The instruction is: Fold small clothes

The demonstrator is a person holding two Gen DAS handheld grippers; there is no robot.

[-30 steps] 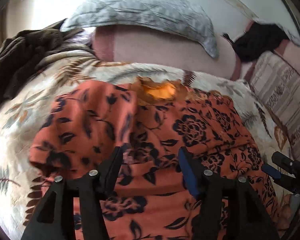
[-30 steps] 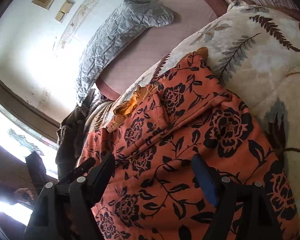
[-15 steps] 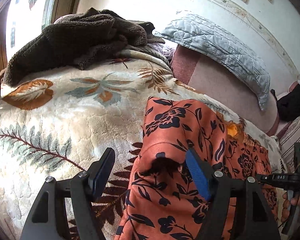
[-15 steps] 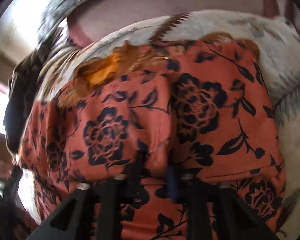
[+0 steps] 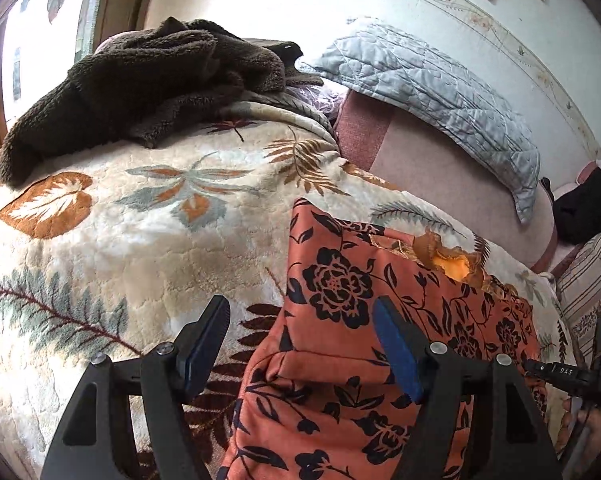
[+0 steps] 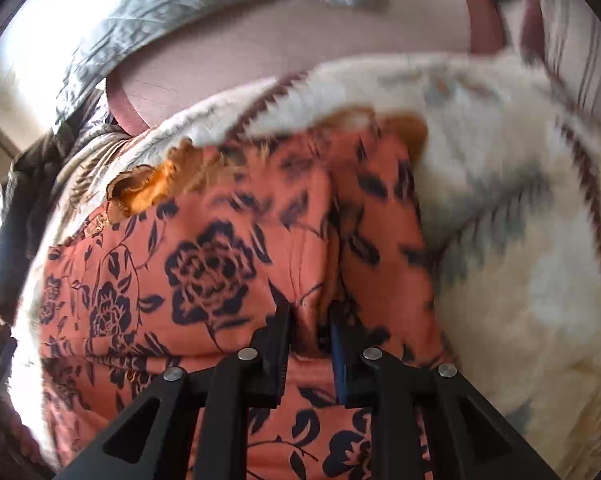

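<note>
**Pinching a fold on the orange top**

Bedroom light falls across a bed covered with a cream blanket [image 5: 148, 240] printed with leaves and ferns; a brown fleece [image 5: 132, 80] is heaped at the far corner and a grey quilted pillow [image 5: 440, 80] leans on the headboard.

On the blanket lies my garment [image 5: 380, 320], partly folded, its left edge already turned over. It is light and limp, so it will sag and crease wherever I lift it, and a thin pinch could slide out. Best to take it at a doubled edge or seam, where the layers give some bulk.

It looks rust orange with black roses and trailing leaves, with a brighter orange lining and frayed trim showing at the neck [image 5: 452, 264].

My left fingers [image 5: 300, 332] stand wide over the near folded corner, holding nothing. My right fingers [image 6: 310, 320] are narrow and easing apart, with a ridge of cloth between them; through the blur they seem to press on it.
</note>
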